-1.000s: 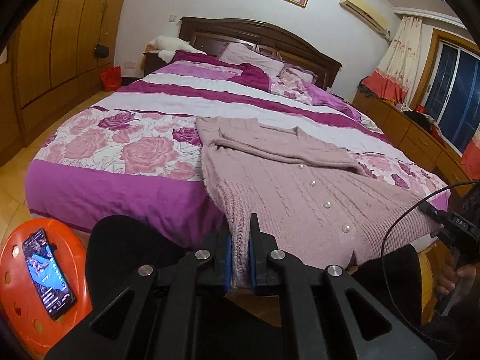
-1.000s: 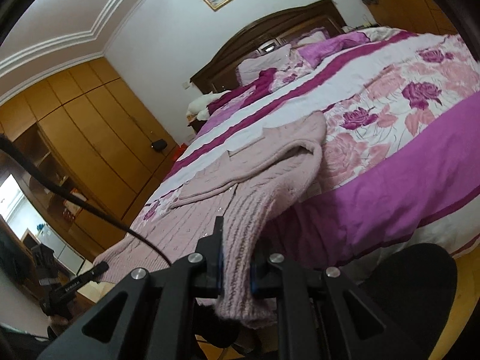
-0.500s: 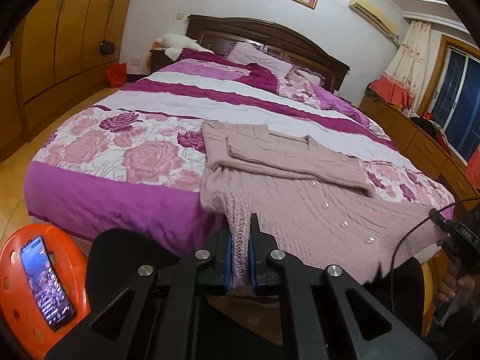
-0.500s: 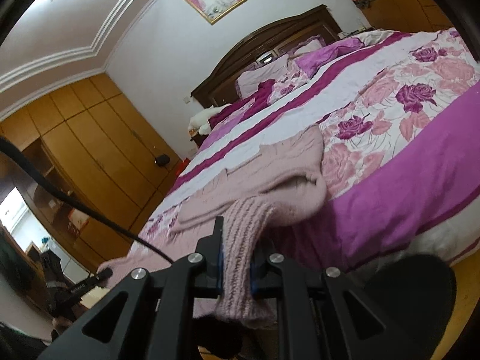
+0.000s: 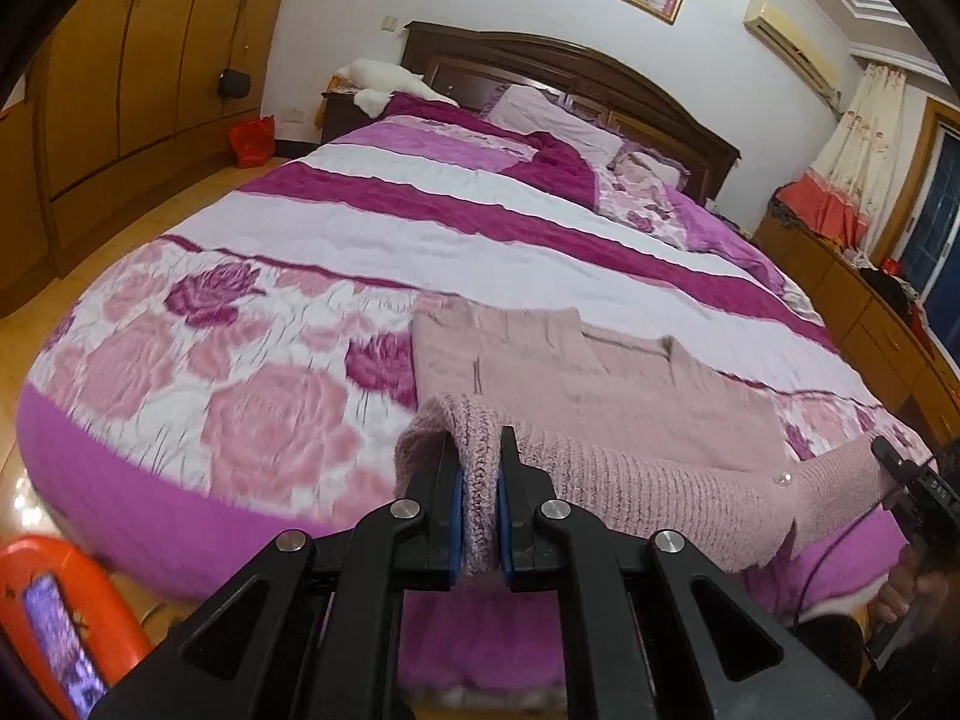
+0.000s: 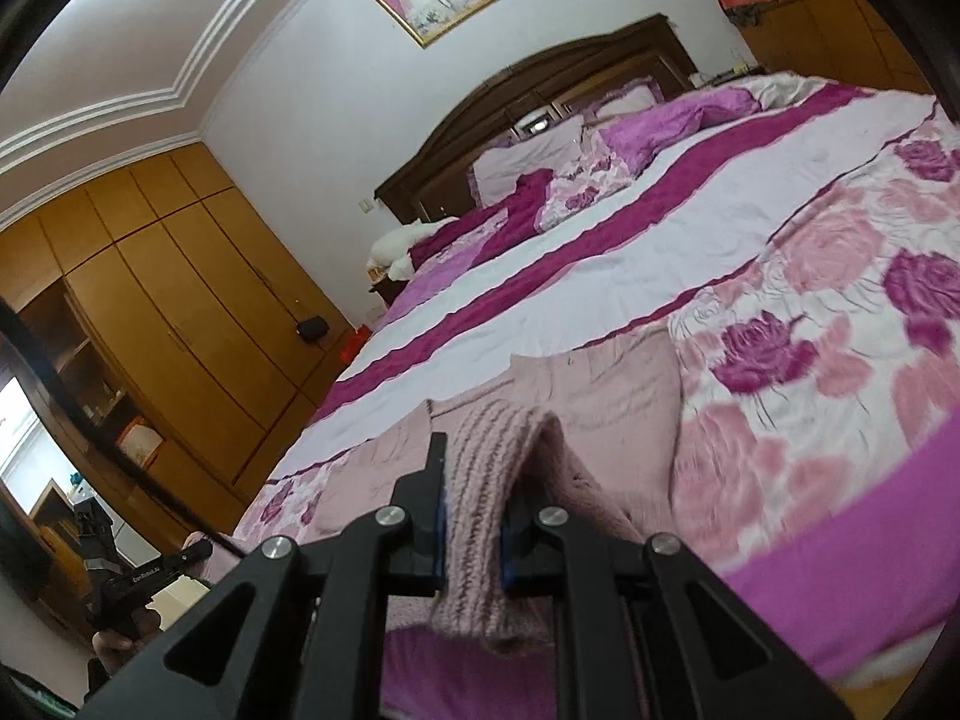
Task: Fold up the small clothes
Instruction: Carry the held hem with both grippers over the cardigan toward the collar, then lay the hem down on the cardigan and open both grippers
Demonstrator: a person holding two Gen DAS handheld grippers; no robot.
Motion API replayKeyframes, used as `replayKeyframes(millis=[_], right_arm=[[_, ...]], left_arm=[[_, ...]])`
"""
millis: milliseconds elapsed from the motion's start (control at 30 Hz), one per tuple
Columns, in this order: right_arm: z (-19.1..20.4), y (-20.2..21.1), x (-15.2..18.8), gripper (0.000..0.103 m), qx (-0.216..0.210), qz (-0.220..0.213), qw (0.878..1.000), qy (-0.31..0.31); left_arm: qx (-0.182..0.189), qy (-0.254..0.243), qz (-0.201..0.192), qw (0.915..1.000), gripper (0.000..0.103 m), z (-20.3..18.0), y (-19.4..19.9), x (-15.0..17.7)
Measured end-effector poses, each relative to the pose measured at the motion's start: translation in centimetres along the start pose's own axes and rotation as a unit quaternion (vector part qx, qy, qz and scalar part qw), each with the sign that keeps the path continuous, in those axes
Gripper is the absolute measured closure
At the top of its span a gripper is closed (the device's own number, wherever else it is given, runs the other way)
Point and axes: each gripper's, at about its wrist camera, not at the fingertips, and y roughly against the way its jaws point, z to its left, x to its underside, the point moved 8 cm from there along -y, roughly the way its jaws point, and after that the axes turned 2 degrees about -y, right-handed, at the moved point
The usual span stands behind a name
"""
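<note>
A dusty-pink knitted cardigan (image 5: 600, 372) with pearl buttons lies near the foot of the bed, its sleeves folded across the chest. My left gripper (image 5: 477, 468) is shut on the ribbed hem at one corner. My right gripper (image 6: 474, 480) is shut on the hem (image 6: 480, 456) at the other corner. The hem is lifted off the bed and stretched between the two grippers, over the lower part of the cardigan. In the left wrist view the right gripper's tool (image 5: 918, 480) shows at the right edge, held by a hand (image 5: 906, 588).
The bed (image 5: 312, 252) has a purple, white and rose-print quilt, pillows and a dark headboard (image 5: 576, 66). An orange stool (image 5: 72, 630) with a phone on it stands at lower left. Wooden wardrobes (image 6: 198, 324) line one wall; low cabinets (image 5: 870, 312) run along the other side.
Both grippers have carried the hem up and forward towards the headboard, so the lower part of the cardigan now folds over itself. The bed looms closer in both views.
</note>
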Motion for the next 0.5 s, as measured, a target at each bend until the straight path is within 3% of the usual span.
replayKeyframes(millis=[300, 500], right_arm=[[-3.9, -8.0, -4.4, 0.090, 0.027, 0.031, 0.999, -0.013], [-6.5, -12.3, -6.7, 0.090, 0.047, 0.054, 0.997, -0.025]], left_arm=[[-0.016, -0.010, 0.016, 0.9997, 0.103, -0.5, -9.1, -5.5], [-0.028, -0.022, 0.037, 0.9987, 0.103, -0.6, -14.9, -7.1]])
